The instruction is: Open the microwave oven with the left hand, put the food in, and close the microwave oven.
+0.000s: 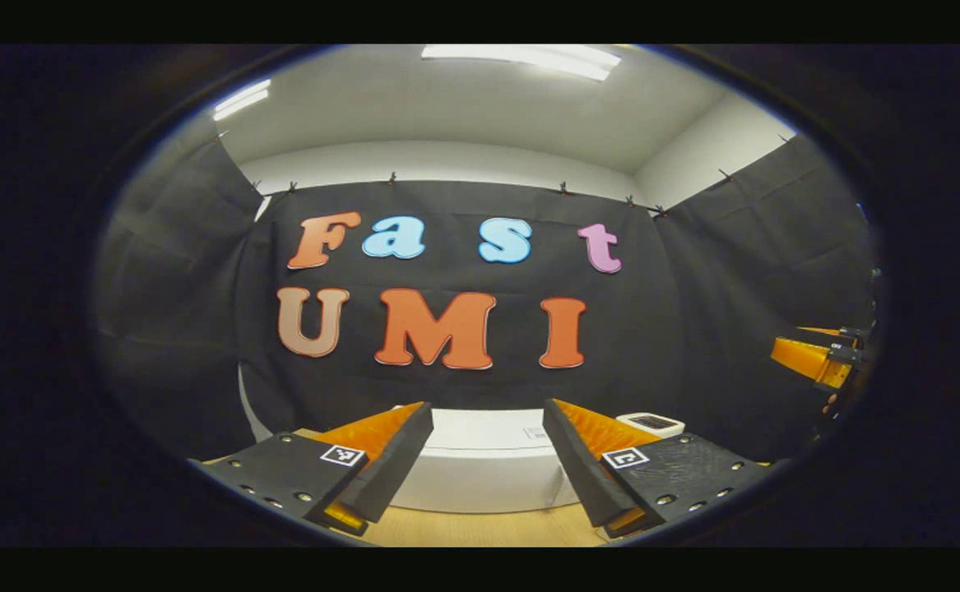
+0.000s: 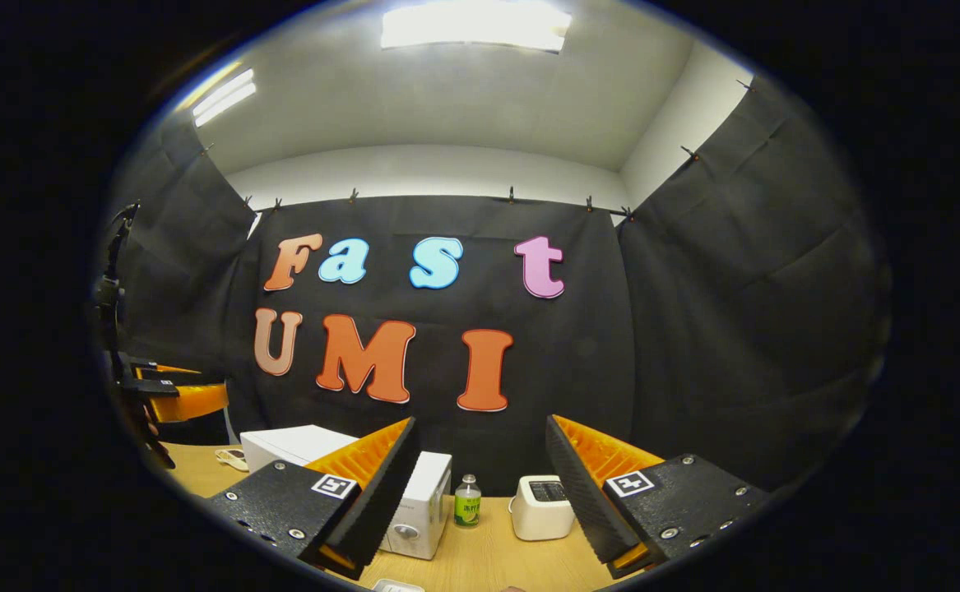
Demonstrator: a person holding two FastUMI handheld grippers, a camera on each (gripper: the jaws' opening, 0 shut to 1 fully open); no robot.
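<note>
A white microwave point(image 2: 426, 497) stands on the wooden table point(image 2: 488, 555), its front with a round knob point(image 2: 405, 532) facing me. My right gripper's finger hides most of its door. My right gripper point(image 2: 480, 421) is open and empty, held above the table in front of it. In the left gripper view the microwave point(image 1: 488, 460) lies close ahead between the fingers, seen from just above its top. My left gripper point(image 1: 488, 407) is open with nothing in it. The left gripper point(image 2: 175, 395) also appears at the far left of the right gripper view.
A small green bottle point(image 2: 467, 500) and a white boxy appliance point(image 2: 541, 506) stand right of the microwave. A small pale item point(image 2: 233, 457) lies on the table to its left, too small to identify. The right gripper point(image 1: 817, 358) is at the far right edge.
</note>
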